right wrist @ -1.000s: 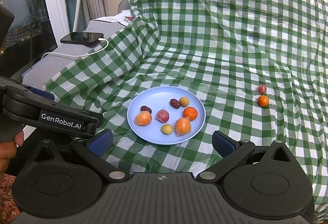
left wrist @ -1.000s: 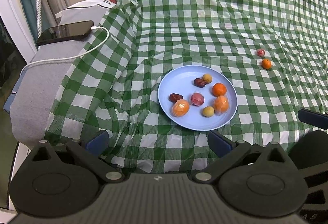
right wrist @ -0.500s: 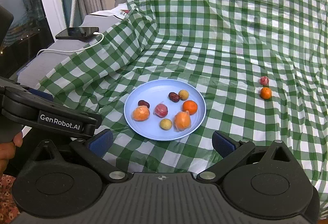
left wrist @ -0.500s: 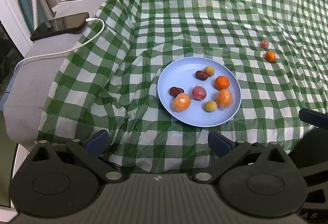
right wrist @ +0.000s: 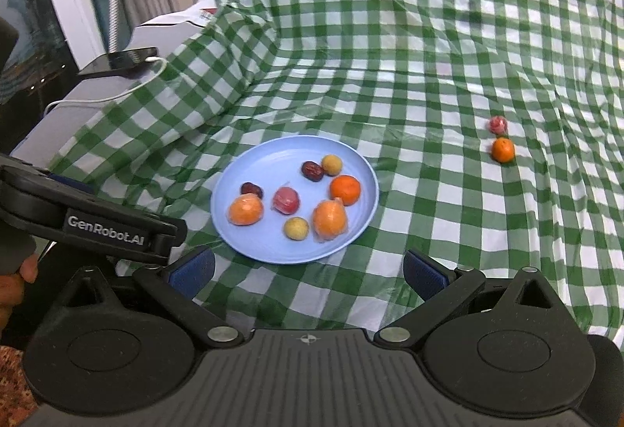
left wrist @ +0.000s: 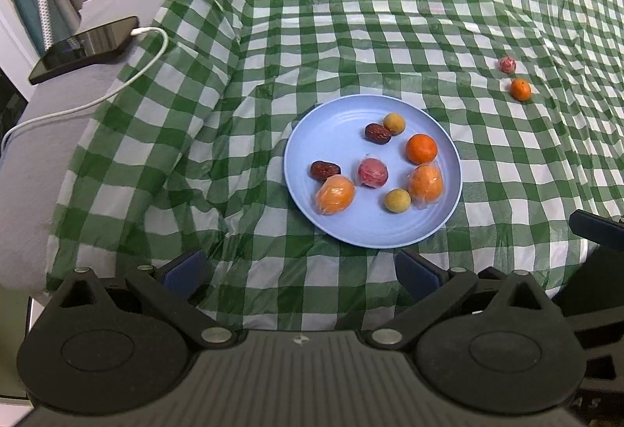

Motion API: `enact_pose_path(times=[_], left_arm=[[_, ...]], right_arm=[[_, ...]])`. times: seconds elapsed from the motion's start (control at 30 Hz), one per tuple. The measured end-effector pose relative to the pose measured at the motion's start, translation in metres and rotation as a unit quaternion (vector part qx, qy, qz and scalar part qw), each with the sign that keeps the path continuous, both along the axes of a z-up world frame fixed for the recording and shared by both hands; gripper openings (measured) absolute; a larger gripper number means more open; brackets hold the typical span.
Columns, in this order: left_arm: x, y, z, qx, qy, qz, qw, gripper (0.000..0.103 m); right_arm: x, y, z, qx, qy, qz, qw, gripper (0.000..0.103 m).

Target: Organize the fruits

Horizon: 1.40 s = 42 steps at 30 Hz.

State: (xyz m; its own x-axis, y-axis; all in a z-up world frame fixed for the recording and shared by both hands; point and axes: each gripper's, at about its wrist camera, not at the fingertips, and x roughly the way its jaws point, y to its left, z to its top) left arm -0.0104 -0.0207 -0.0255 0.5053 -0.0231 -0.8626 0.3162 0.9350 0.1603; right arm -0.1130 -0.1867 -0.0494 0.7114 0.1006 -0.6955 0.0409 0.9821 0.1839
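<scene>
While wrapped, plate (left wrist: 448, 224) fruits' kinds stay unclear.

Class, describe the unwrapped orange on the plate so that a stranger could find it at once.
Start at the blue plate on the green checked cloth. Go to its right side, where the orange sits between a small yellow fruit behind and a wrapped orange fruit in front. Its skin is bare and bright, without film.

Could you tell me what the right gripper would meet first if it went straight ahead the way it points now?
Probably the blue plate: the open right gripper aims at its near rim, with only checked cloth between, though depth is uncertain.
</scene>
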Motion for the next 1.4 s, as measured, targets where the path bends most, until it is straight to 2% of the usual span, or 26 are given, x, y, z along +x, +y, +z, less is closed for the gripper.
enact_pose_path(times=[0.13,0.23,0.43,0.57,0.67,0.73,0.77,0.8,0.83,0.9,0.97,1.03,1.2,1.23,1.3,1.4], left_arm=[[0.014,-0.01,-0.006,0.006,0.009,-0.002,0.9999,0.103],[0.028,-0.02,-0.01,0.012,0.016,-0.003,0.9998,0.103],[0.058,-0.047,-0.016,0.026,0.029,-0.013,0.9991,0.103],[0.078,-0.066,-0.021,0.027,0.046,-0.014,0.9985,0.103],[0.091,-0.084,-0.023,0.035,0.042,-0.021,0.9983,0.103],[0.101,-0.097,-0.024,0.038,0.039,-0.024,0.9982,0.103],[0.106,-0.104,-0.025,0.04,0.038,-0.026,0.9981,0.103],[0.111,-0.11,-0.026,0.041,0.038,-0.029,0.998,0.103],[0.117,-0.119,-0.028,0.041,0.036,-0.033,0.998,0.103],[0.128,-0.137,-0.03,0.036,0.029,-0.043,0.998,0.103],[0.138,-0.158,-0.031,0.019,0.02,-0.057,0.998,0.103],[0.149,-0.184,-0.034,0.0,0.009,-0.081,0.9967,0.103],[0.178,-0.271,-0.055,-0.036,-0.018,-0.141,0.9892,0.103],[0.185,-0.29,-0.062,-0.038,-0.016,-0.151,0.9877,0.103],[0.195,-0.326,-0.076,-0.047,-0.007,-0.174,0.9836,0.103],[0.202,-0.364,-0.1,-0.032,-0.001,-0.194,0.9805,0.103]], right_arm=[[0.012,-0.018,-0.013,-0.007,0.005,-0.033,0.999,0.102],[0.026,-0.043,-0.025,-0.019,0.003,-0.077,0.997,0.102],[0.07,-0.113,-0.058,-0.031,-0.018,-0.172,0.984,0.101],[0.116,-0.151,-0.085,-0.048,-0.03,-0.196,0.979,0.089],[0.147,-0.172,-0.102,-0.073,-0.041,-0.211,0.974,0.085],[0.167,-0.185,-0.115,-0.091,-0.037,-0.219,0.971,0.077],[0.175,-0.191,-0.123,-0.093,-0.031,-0.22,0.971,0.066],[0.181,-0.196,-0.13,-0.087,-0.026,-0.22,0.971,0.051],[0.183,-0.198,-0.135,-0.083,-0.027,-0.222,0.971,0.051],[0.181,-0.197,-0.139,-0.1,-0.055,-0.21,0.971,0.036],[0.176,-0.201,-0.14,-0.106,-0.06,-0.216,0.969,0.036],[0.17,-0.215,-0.138,-0.109,-0.055,-0.25,0.961,0.036],[0.151,-0.273,-0.136,-0.116,-0.047,-0.368,0.921,0.036],[0.148,-0.282,-0.137,-0.111,-0.044,-0.379,0.917,0.036],[0.145,-0.296,-0.143,-0.088,-0.031,-0.397,0.913,0.036],[0.146,-0.3,-0.146,-0.081,-0.032,-0.396,0.914,0.037]])
